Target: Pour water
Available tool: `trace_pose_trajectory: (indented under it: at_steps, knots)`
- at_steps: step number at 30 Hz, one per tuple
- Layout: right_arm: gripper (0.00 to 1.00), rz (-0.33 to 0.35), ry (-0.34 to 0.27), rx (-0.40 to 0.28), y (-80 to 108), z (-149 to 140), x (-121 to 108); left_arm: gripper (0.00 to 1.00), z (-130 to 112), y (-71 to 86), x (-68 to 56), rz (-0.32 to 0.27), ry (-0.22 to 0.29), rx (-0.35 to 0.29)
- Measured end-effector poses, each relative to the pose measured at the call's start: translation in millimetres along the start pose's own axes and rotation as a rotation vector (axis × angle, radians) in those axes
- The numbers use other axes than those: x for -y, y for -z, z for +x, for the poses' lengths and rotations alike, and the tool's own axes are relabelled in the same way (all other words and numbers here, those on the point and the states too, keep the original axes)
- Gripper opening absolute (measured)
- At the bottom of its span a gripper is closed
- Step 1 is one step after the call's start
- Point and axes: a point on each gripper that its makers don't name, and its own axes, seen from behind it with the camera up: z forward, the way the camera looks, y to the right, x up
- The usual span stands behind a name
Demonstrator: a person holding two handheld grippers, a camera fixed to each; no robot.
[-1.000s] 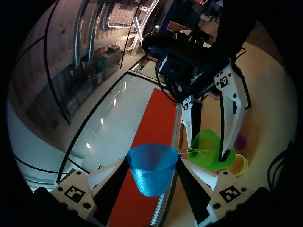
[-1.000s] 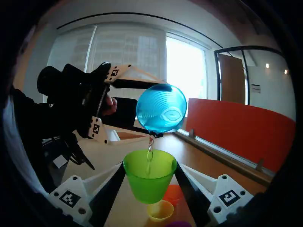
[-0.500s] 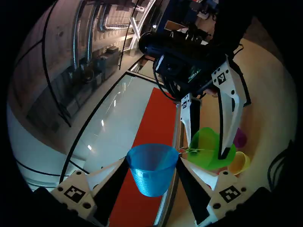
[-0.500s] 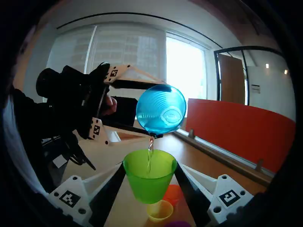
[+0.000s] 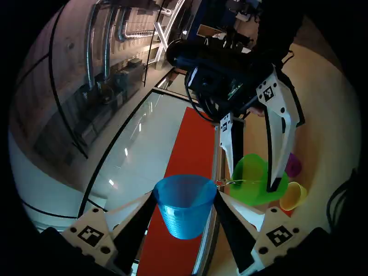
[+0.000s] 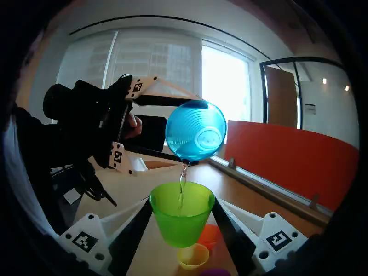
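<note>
L hand-held gripper [image 5: 185, 197] is part-closed, both fingers clamped on the tipped blue cup [image 5: 184, 218]. A thin stream [image 6: 183, 171] drops from its lip into the green cup [image 5: 252, 181] just below, pinched the same way by the R hand-held gripper [image 6: 182, 204], both in the air over the tabletop [image 5: 322, 138] nr its red-panel [image 5: 184, 138] edge. Risks, imo: stream enters close to the green rim, so hand drift or extra tilt sends water onto the yellow cup [image 5: 294, 195], purple cup [image 5: 293, 164] & tabletop; wet plastic may also slip.
</note>
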Motion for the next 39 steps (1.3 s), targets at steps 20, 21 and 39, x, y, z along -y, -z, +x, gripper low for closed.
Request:
trace_pose_trajectory:
  at_steps: [20, 21, 39]
  knots:
    - [0.92, -0.002, 0.0, -0.007, -1.7, 1.0, 0.9, 0.86, 2.9, -1.8, 5.0, 0.009, -0.036, -0.006]
    - [0.92, -0.002, 0.0, -0.007, -1.8, 0.8, 1.0, 0.86, 3.0, -1.9, 4.9, 0.009, -0.037, -0.006]
    - [0.91, -0.004, 0.0, -0.012, -2.9, 2.6, 1.7, 0.86, 7.6, -0.6, 13.2, 0.025, -0.073, -0.014]
